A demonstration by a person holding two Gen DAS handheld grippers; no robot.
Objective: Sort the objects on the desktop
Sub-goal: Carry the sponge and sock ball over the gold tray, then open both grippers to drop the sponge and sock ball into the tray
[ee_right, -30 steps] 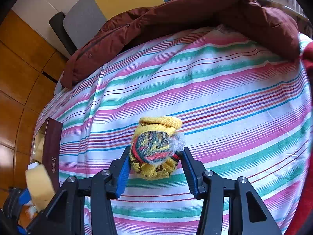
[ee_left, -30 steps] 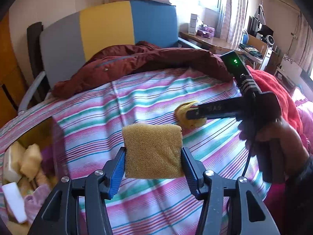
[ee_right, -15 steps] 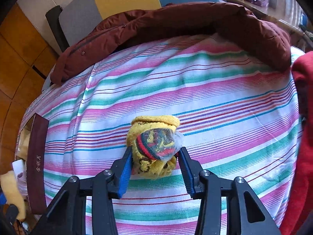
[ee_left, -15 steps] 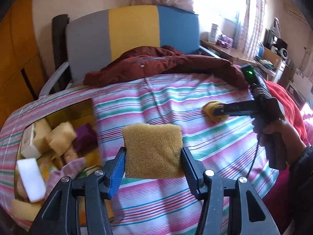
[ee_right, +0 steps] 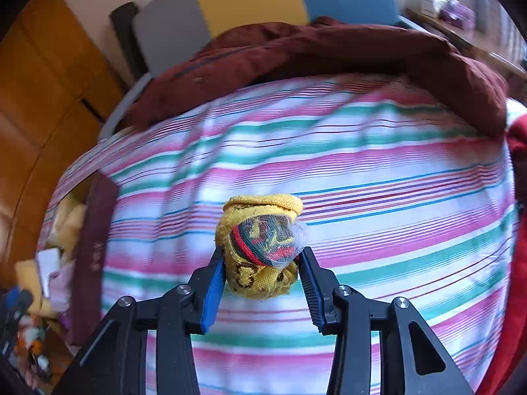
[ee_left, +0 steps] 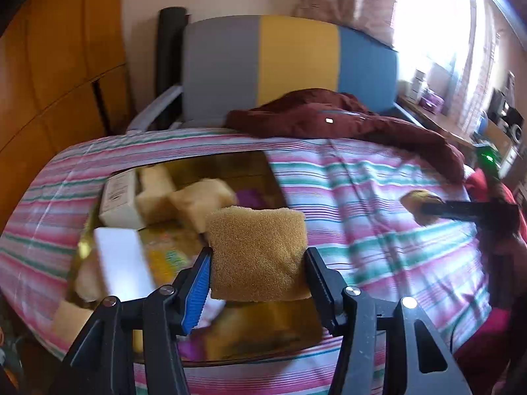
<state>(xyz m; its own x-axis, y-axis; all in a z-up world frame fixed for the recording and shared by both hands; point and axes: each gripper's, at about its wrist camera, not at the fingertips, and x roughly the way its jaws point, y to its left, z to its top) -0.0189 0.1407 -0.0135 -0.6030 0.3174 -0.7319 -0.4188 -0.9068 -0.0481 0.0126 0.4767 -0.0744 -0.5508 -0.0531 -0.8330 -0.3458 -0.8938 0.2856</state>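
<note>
A bedroom, with a bed [ee_right: 378, 177] under a pink, green and white striped sheet, a dark red jacket [ee_right: 329, 56] heaped by the headboard and orange wood panelling to one side. On the bed sat an open box [ee_left: 263, 177] with a shiny gold lining, already holding several sponge blocks, a white block [ee_left: 122, 263] and a small carton [ee_left: 118, 200], so much of the sorting looked done.

The left gripper [ee_left: 258, 273] had its jaws pinching a tan sponge [ee_left: 258, 253] by its two sides, and the sponge hung over the near part of the box, clear of the contents; judging by that, only the drop remained for this piece. The right gripper [ee_right: 262, 271] had its jaws clamped on a rolled yellow sock [ee_right: 260, 247] with a striped patch, above the bare sheet and well apart from the box, which showed at the left edge of the right wrist view. That sock was not yet carried across. No other loose item showed on the visible sheet, so these two seemed to be the last ones left
</note>
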